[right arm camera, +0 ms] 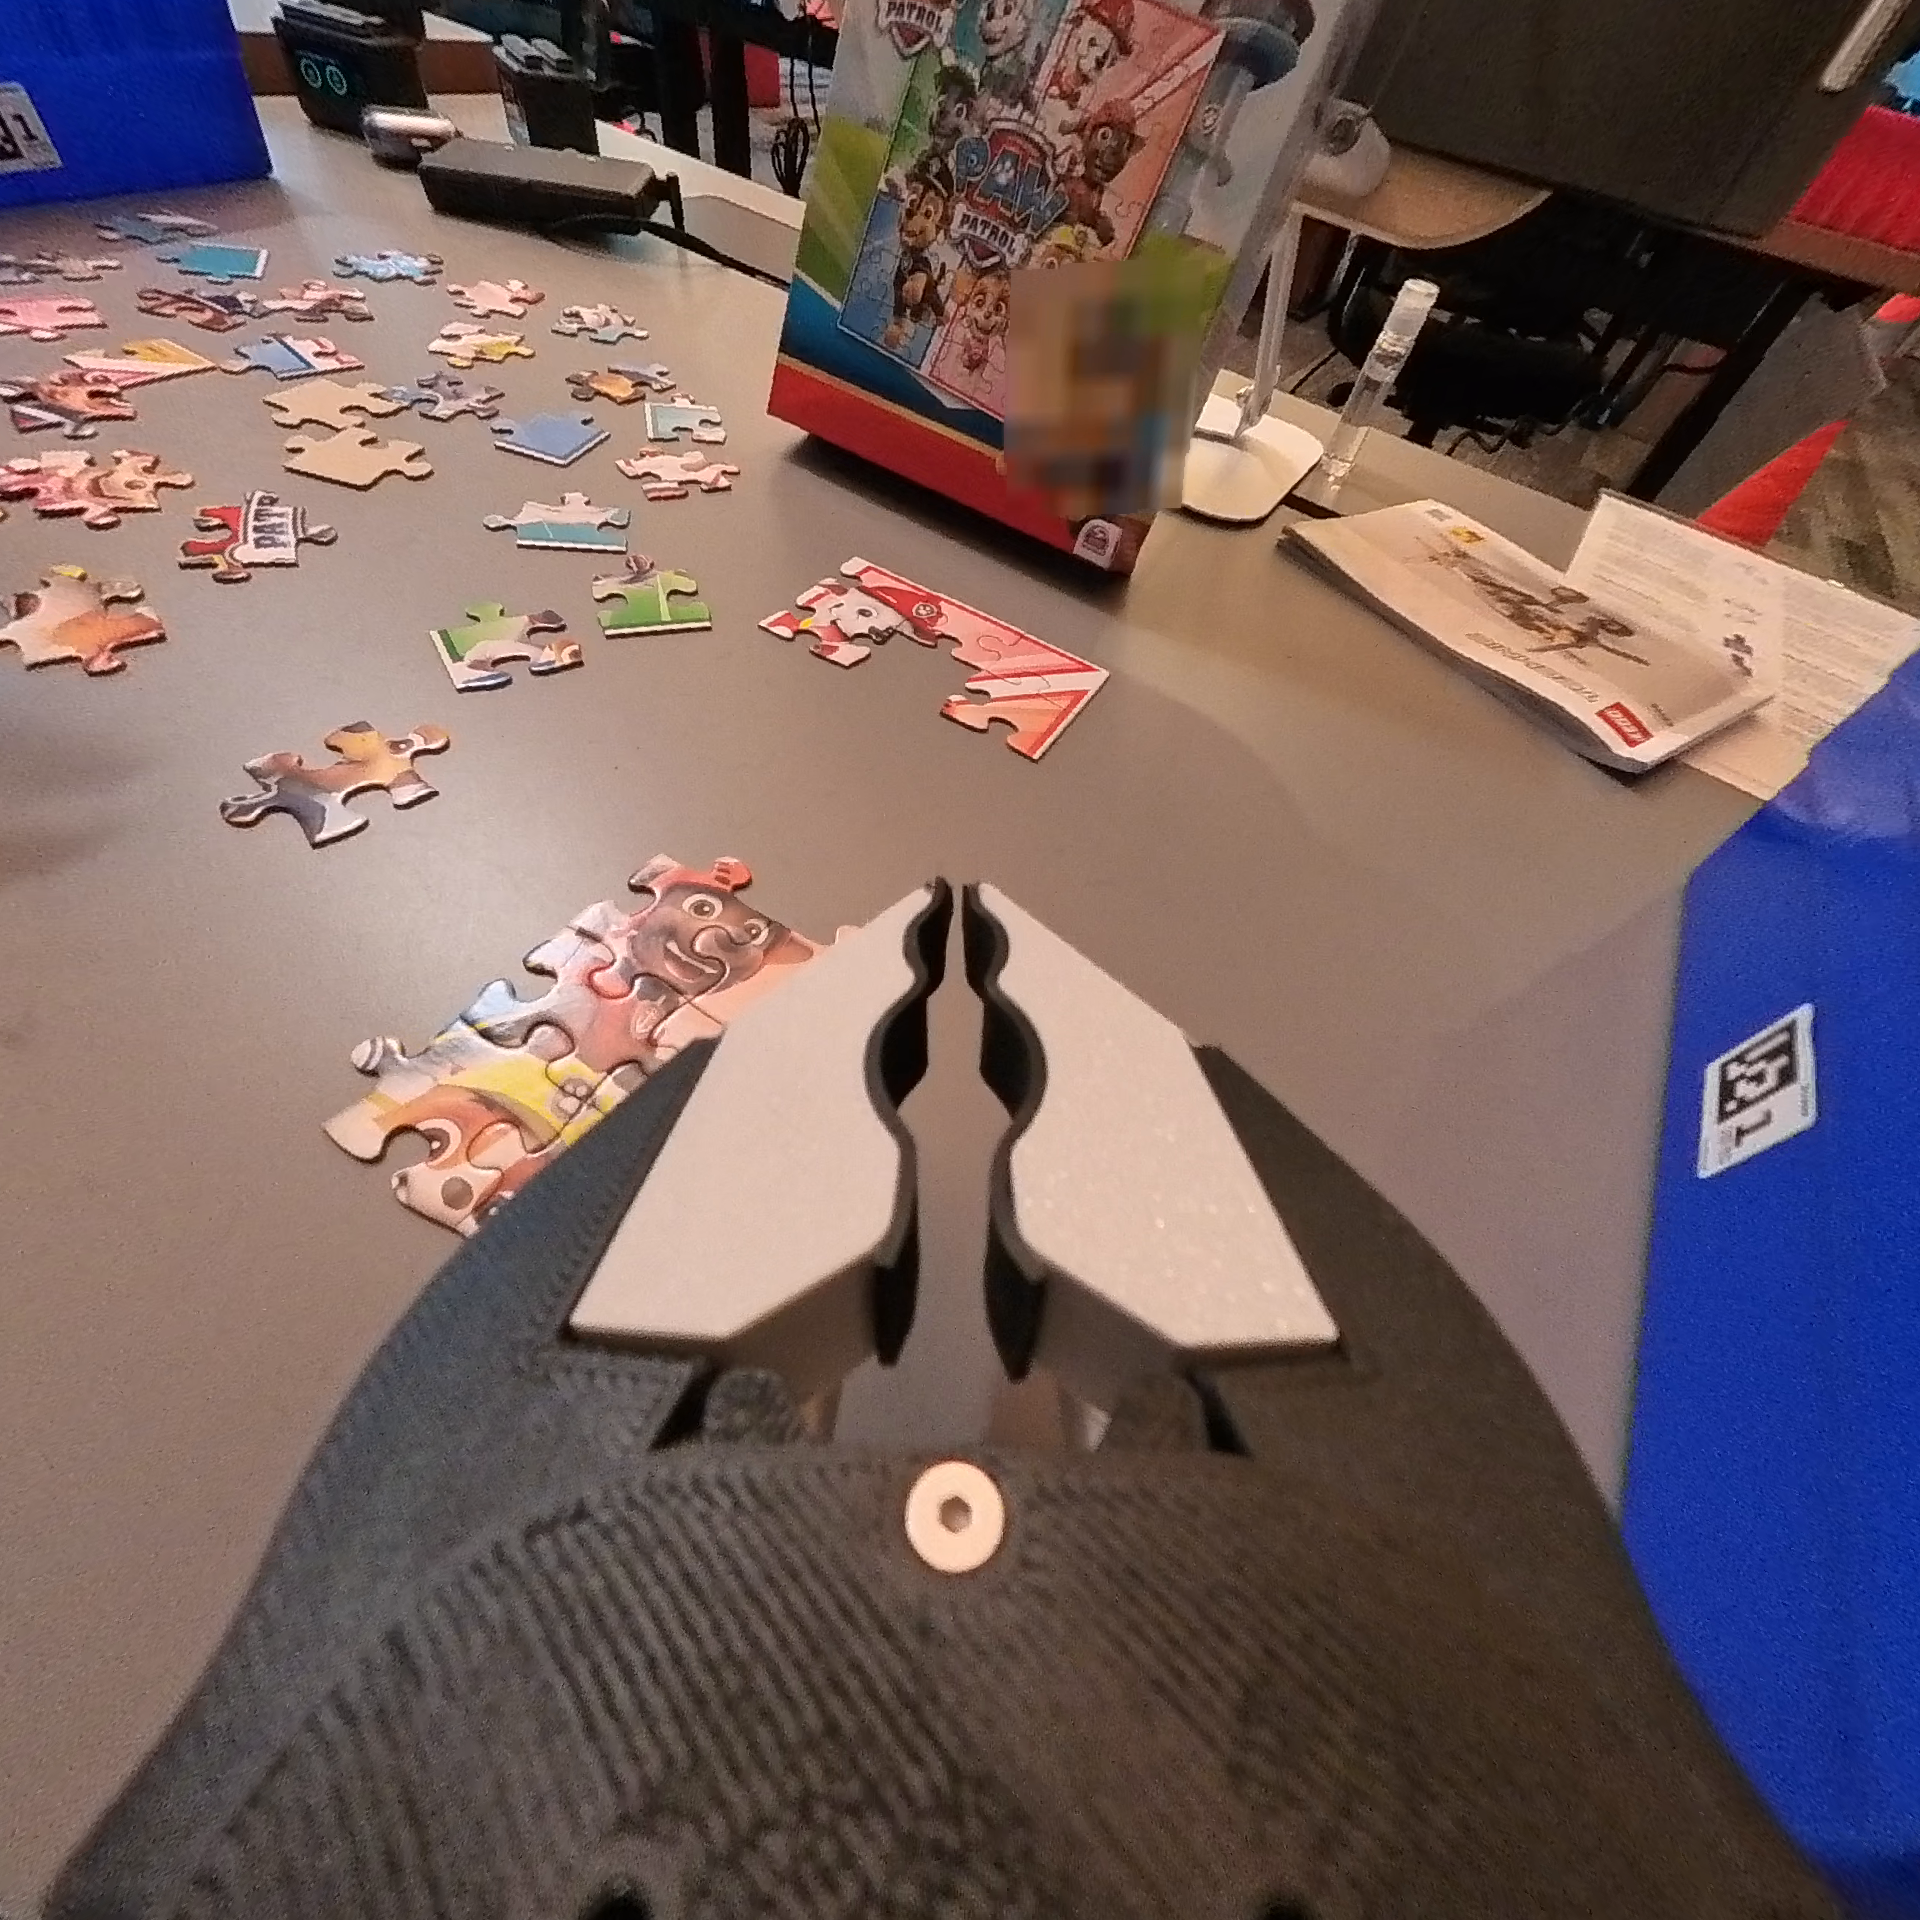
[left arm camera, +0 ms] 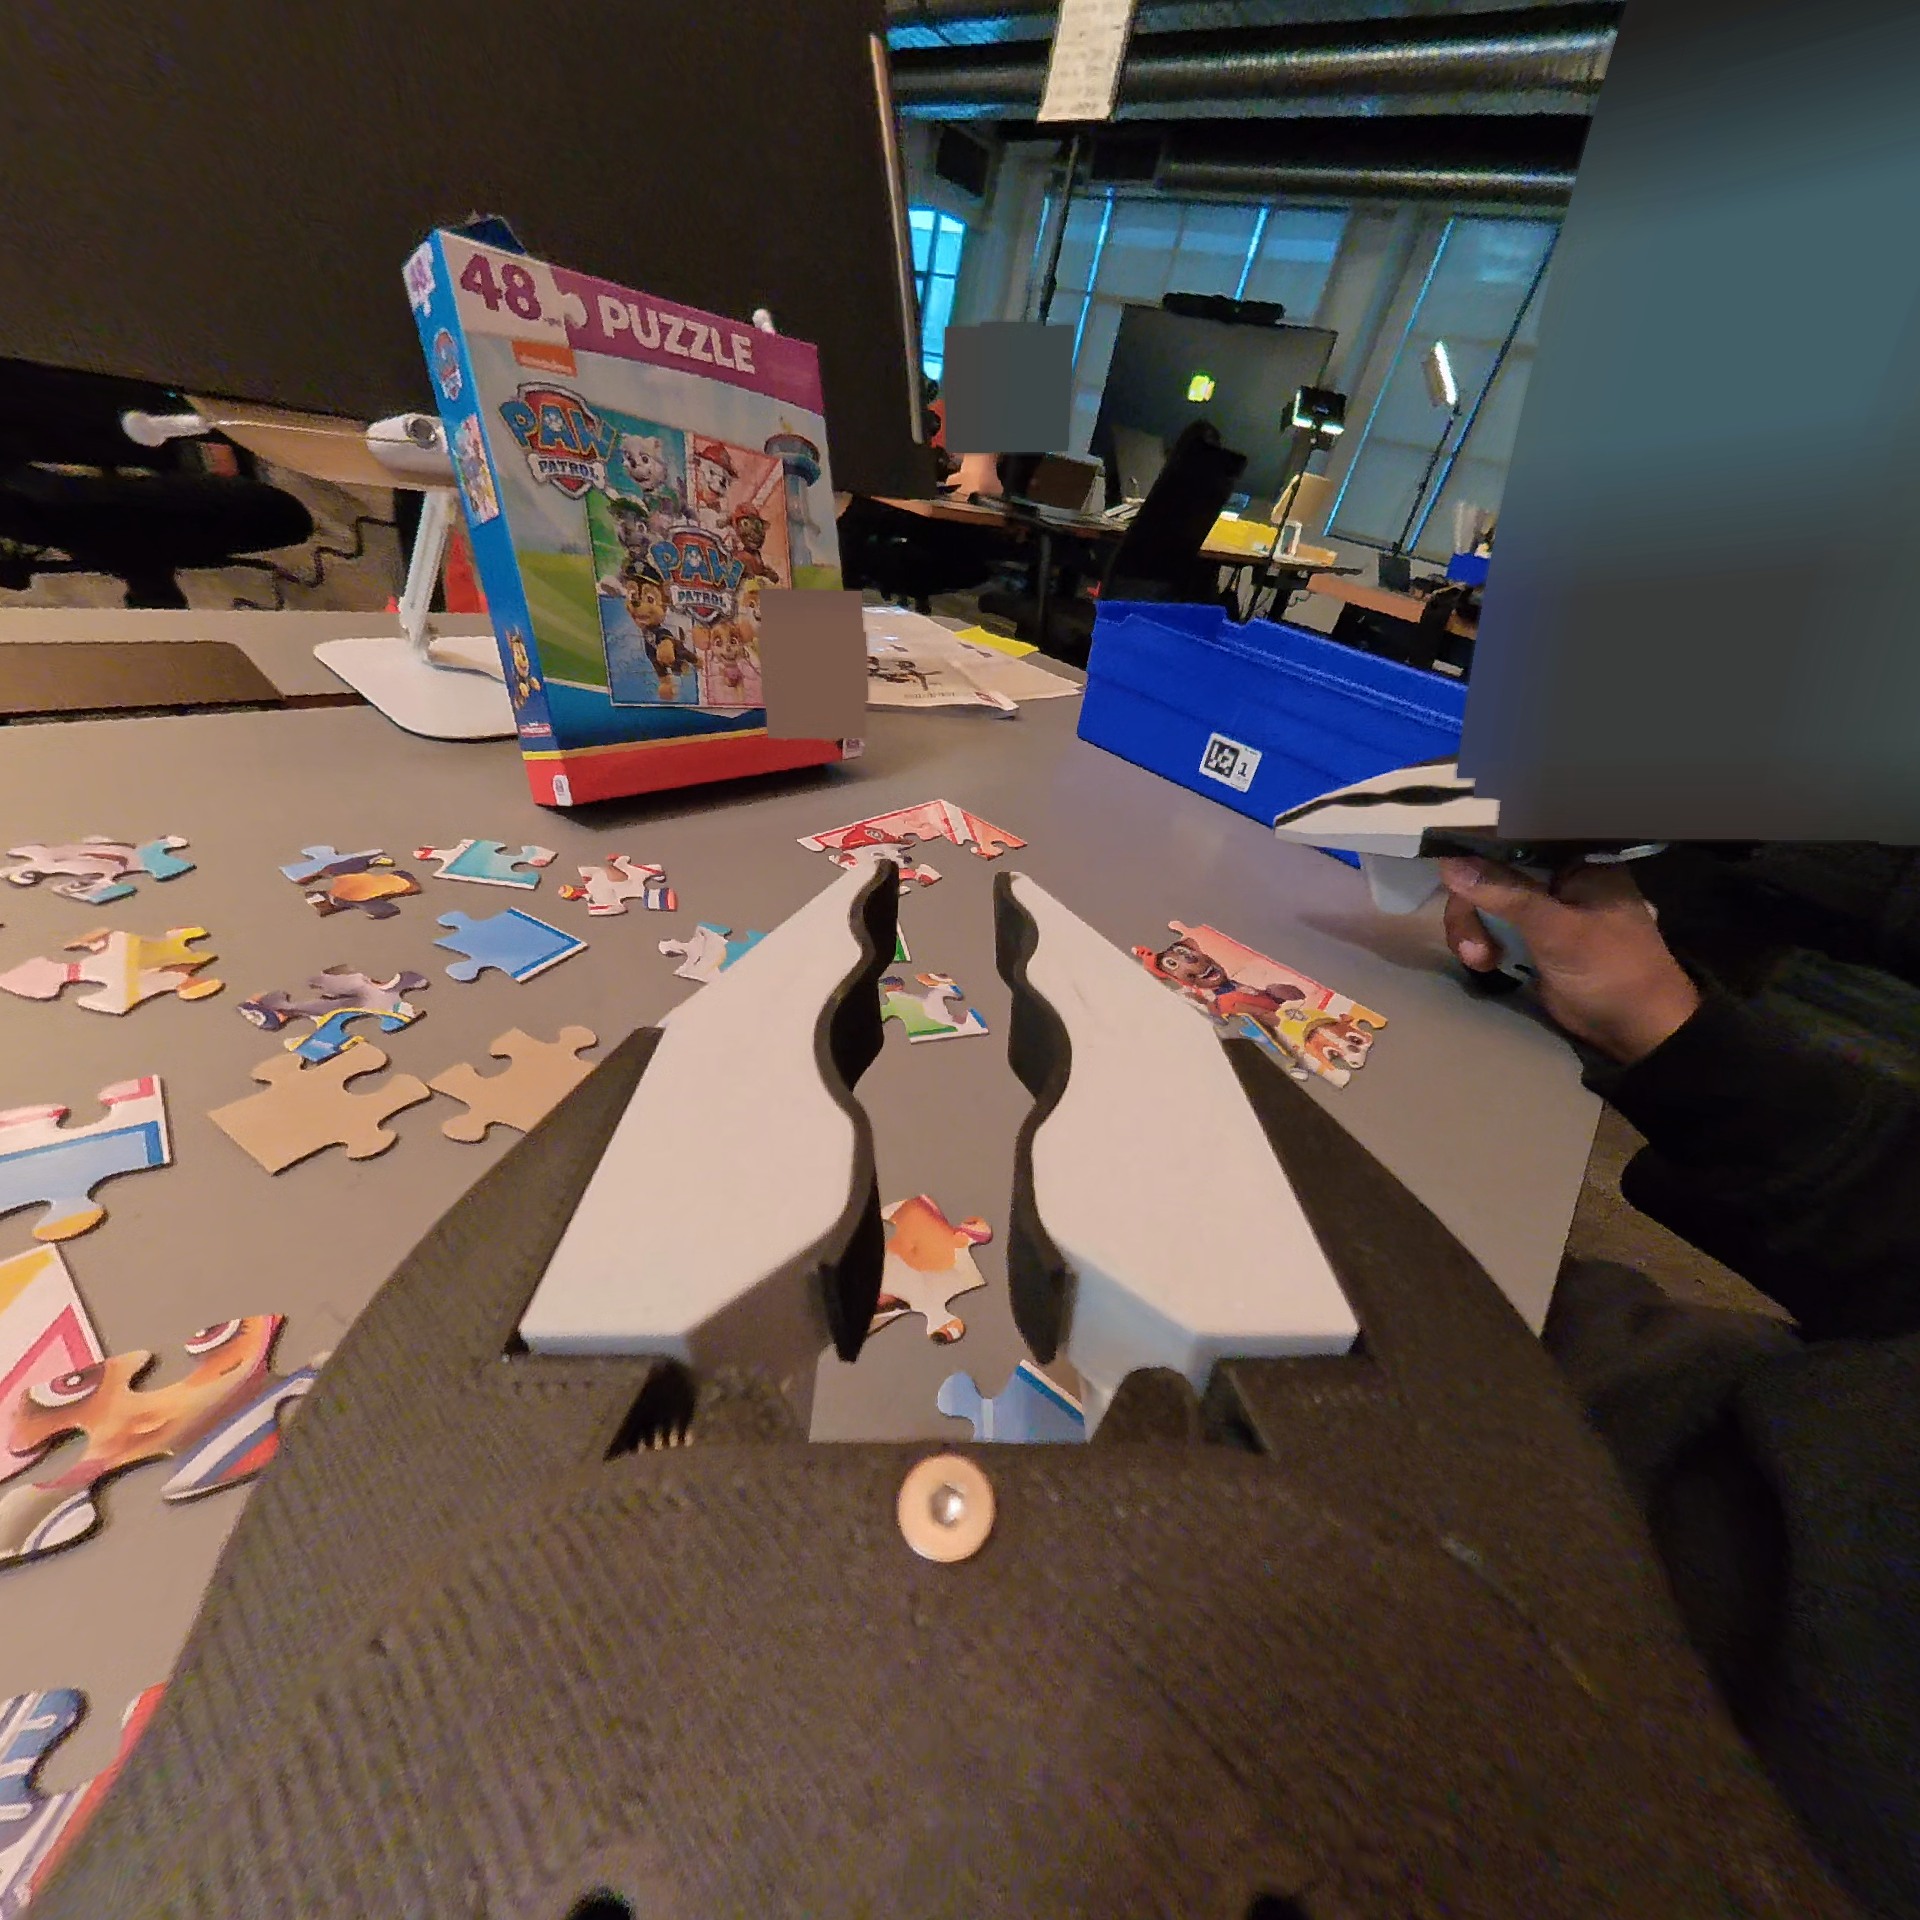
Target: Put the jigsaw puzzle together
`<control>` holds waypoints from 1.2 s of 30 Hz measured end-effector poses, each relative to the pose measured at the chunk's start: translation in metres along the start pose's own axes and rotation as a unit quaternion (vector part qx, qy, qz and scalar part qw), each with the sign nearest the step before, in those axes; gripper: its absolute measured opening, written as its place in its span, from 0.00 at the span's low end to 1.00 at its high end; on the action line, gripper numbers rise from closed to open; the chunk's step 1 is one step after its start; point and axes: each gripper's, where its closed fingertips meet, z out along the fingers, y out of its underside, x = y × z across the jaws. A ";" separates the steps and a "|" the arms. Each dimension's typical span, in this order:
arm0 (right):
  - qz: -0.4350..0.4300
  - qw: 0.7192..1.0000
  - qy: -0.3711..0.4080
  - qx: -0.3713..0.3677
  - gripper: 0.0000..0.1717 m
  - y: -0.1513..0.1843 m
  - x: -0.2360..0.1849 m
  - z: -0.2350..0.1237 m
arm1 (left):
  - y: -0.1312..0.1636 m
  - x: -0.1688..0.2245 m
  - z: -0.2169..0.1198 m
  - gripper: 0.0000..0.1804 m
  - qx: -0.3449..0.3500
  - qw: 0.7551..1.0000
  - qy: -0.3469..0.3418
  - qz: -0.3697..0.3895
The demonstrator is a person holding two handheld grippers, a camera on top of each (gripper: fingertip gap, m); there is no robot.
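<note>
Jaws of our left gripper (left arm camera: 945, 883) stand spread with nothing between them, above the grey counter (left arm camera: 1195, 831). Just beyond their tips lies a joined red-and-white corner section of cardboard puzzle (left arm camera: 914, 828); below the gap lies a green-and-white puzzle piece (left arm camera: 932, 1006). Left of them, loose pieces lie scattered; farther ahead a colourful cardboard puzzle box (left arm camera: 634, 520) stands upright. Jaws of our right gripper (right arm camera: 956, 894) are pressed together on nothing, with a joined cartoon-dog puzzle section (right arm camera: 582, 1029) just to their left and a blue plastic bin (right arm camera: 1808, 1039) to their right.
</note>
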 end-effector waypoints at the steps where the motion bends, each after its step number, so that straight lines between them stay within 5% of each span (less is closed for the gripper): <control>1: -0.001 1.000 0.000 -0.004 0.00 0.001 0.000 0.001 | 0.001 0.001 0.001 0.09 -0.003 1.000 -0.002 0.006; 4: -0.006 1.000 0.001 -0.013 0.01 0.003 -0.001 0.003 | -0.002 0.014 0.005 0.09 0.004 1.000 0.016 -0.004; 8: -0.012 1.000 0.002 -0.019 0.01 0.005 -0.002 0.004 | -0.012 0.072 0.021 0.08 0.059 0.986 0.131 -0.082; 15: -0.015 1.000 0.002 -0.020 0.01 0.005 -0.003 0.004 | 0.039 0.154 0.058 0.09 -0.017 0.974 0.218 -0.055; 36: -0.004 1.000 -0.010 0.030 0.00 -0.012 -0.006 0.004 | 0.034 0.153 0.064 0.00 0.010 0.978 0.206 -0.032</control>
